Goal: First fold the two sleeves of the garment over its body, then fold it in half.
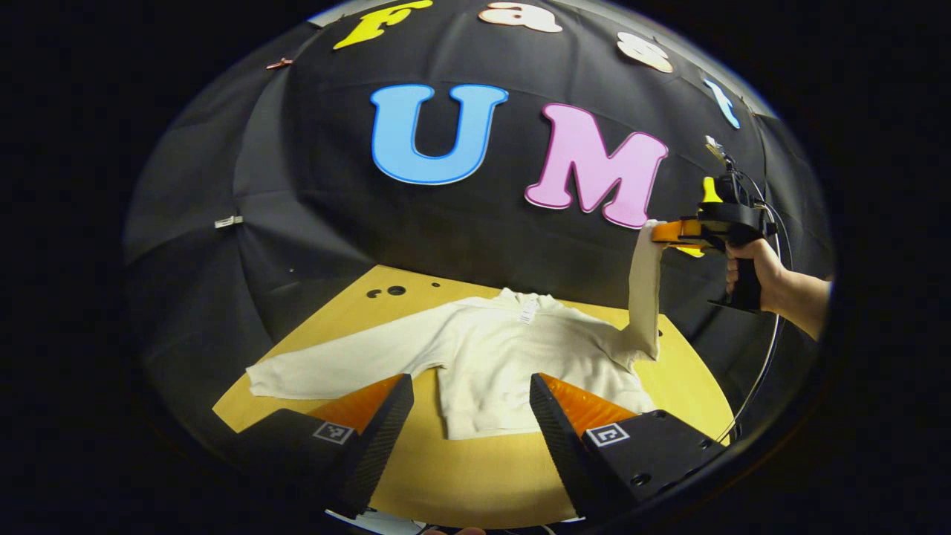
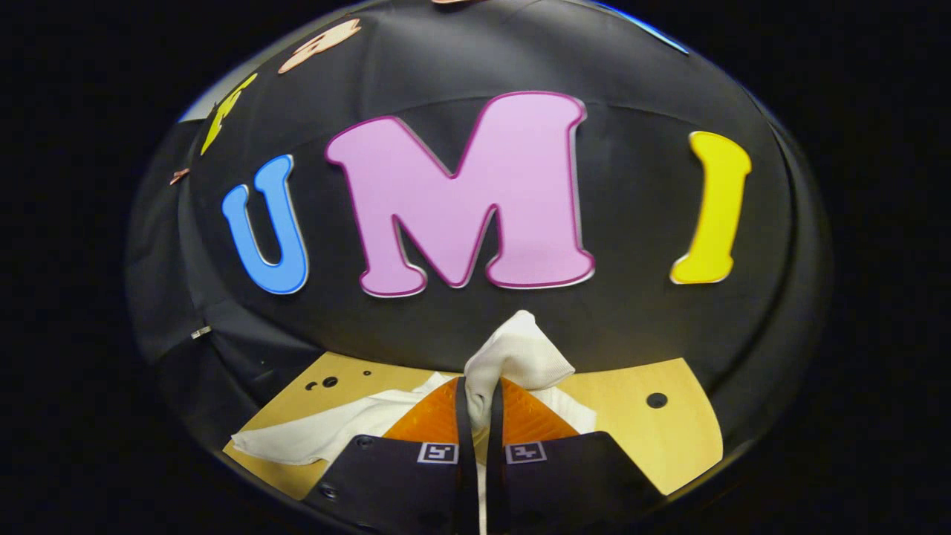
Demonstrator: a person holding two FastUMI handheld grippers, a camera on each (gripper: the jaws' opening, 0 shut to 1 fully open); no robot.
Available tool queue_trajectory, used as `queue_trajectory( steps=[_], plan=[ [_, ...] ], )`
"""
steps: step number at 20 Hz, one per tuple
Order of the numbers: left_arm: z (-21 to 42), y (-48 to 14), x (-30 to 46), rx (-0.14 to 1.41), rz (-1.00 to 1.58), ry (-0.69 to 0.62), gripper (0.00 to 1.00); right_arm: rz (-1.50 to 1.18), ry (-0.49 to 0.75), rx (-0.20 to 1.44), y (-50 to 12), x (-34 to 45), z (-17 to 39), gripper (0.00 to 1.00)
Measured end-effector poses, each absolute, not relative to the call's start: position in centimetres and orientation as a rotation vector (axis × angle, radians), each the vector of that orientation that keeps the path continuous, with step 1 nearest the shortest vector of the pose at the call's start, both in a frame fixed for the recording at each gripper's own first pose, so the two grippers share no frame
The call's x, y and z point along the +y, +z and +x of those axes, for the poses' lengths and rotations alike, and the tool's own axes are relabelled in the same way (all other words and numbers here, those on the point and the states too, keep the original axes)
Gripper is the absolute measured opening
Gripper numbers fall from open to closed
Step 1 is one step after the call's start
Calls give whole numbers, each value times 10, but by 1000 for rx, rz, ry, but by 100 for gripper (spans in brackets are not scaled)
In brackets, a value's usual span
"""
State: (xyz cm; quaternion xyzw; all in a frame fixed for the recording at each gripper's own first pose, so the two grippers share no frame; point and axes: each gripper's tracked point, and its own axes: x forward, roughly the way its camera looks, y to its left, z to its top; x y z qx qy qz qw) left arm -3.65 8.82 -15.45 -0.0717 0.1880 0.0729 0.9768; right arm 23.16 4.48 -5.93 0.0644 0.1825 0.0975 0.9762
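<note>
Black cloth walls close in behind a tan wooden surface (image 1: 475,475) with a few round holes near its far edge. On it lies a cream garment (image 1: 505,364), body flat, one sleeve (image 1: 334,368) stretched out sideways. The right tool (image 2: 476,416) is clamped on the other sleeve (image 1: 645,297), lifting it upright; the left tool (image 1: 472,416) hovers spread wide, empty.
</note>
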Motion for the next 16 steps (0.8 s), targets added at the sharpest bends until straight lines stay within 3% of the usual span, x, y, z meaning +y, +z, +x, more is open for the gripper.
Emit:
queue_trajectory(
  steps=[5, 10, 16],
  plan=[
    [-54, -164, 136, 379, -189, 275, 97, 91, 348, 439, -109, 170, 264, 8],
    [-70, -187, 189, 399, -225, 401, 97, -13, 460, 537, -204, 278, 284, 8],
    [-75, -211, 262, 386, -285, 566, 97, -43, 483, 643, -305, 335, 283, 18]
  ],
)
